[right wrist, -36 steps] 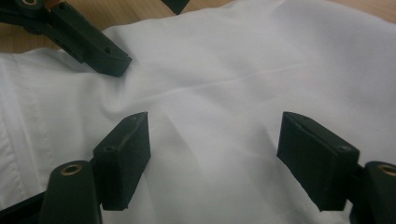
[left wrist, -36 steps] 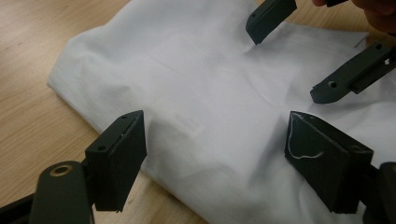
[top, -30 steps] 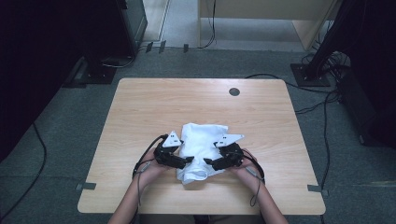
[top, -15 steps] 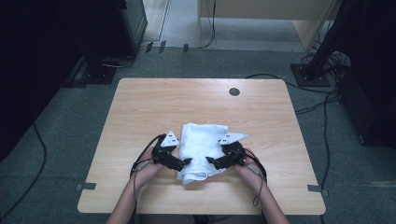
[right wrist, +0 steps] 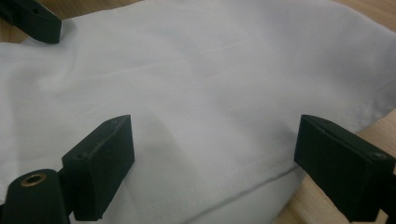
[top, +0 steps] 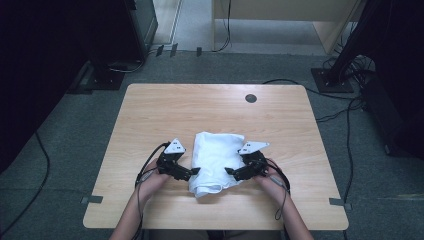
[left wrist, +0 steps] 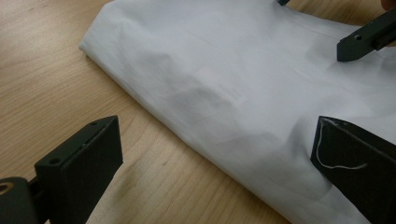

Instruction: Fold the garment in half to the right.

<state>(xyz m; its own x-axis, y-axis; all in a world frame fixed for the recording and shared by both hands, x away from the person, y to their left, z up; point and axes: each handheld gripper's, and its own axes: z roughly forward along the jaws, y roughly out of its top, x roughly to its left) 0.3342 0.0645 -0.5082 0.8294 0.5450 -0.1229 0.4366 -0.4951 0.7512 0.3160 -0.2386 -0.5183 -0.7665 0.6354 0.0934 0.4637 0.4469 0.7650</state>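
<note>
The right gripper [right wrist: 212,158] jaws stand wide apart over white cloth [right wrist: 224,79], apparently folded.

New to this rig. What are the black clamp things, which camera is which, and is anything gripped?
No robot here: a person holds a two-jaw left gripper and right gripper, one in each hand. The high view looks down on the wooden table from above. The other two pictures come from cameras riding on each gripper, looking along its black jaws. A folded white cloth lies on the table between the grippers. Both grippers' jaws have just been opening and stand wide apart over the cloth's edges; nothing is gripped.
</note>
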